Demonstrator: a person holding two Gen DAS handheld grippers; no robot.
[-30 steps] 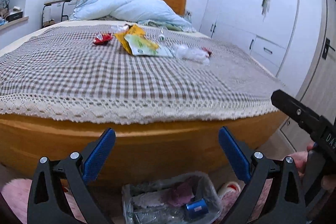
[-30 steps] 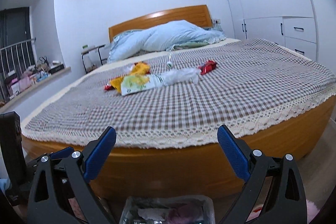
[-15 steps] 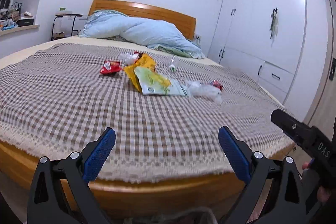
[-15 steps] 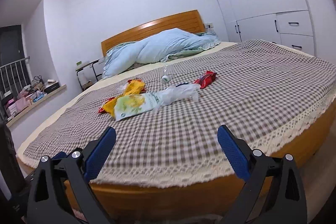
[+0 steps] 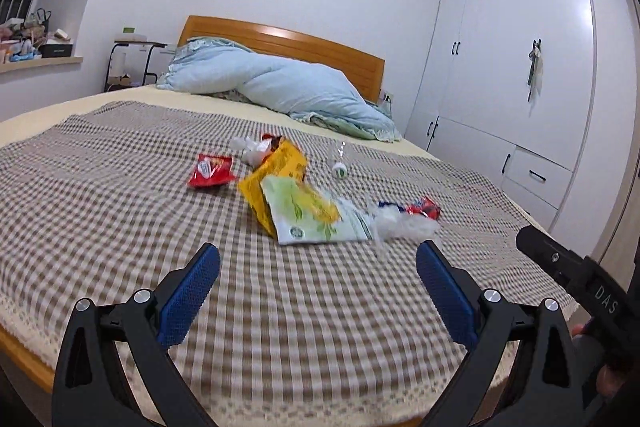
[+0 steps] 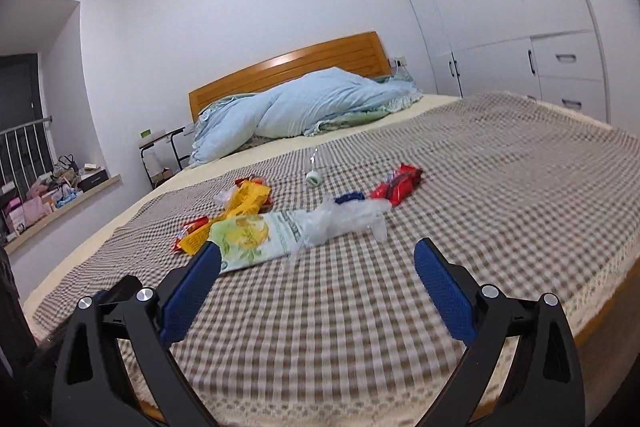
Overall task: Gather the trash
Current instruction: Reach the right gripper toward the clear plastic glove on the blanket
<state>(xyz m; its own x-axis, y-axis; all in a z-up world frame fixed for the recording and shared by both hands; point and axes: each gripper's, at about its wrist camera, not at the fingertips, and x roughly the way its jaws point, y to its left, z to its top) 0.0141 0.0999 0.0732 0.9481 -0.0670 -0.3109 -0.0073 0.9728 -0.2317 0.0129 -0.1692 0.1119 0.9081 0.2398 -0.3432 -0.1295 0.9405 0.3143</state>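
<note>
Two grippers hang over the near edge of the checkered bedspread (image 5: pixel 120 219), both with blue pads spread wide and nothing between them: the left gripper (image 5: pixel 318 267) at bottom centre of its view, the right gripper (image 6: pixel 317 265) likewise. Trash sits mid-frame, well ahead of both: a green-and-white bag (image 5: pixel 308 219) overlapping a yellow bag (image 5: pixel 276 175), a red wrapper (image 5: pixel 211 171) to their left, crumpled clear plastic (image 6: pixel 344 219) beside them.

From my left wrist view, wrappers (image 5: pixel 280 195) lie mid-bed (image 5: pixel 100 211) at twelve o'clock, a quilt (image 5: pixel 276 91) behind them against the headboard (image 5: pixel 320 47), the wardrobe (image 5: pixel 520 67) at two o'clock.
</note>
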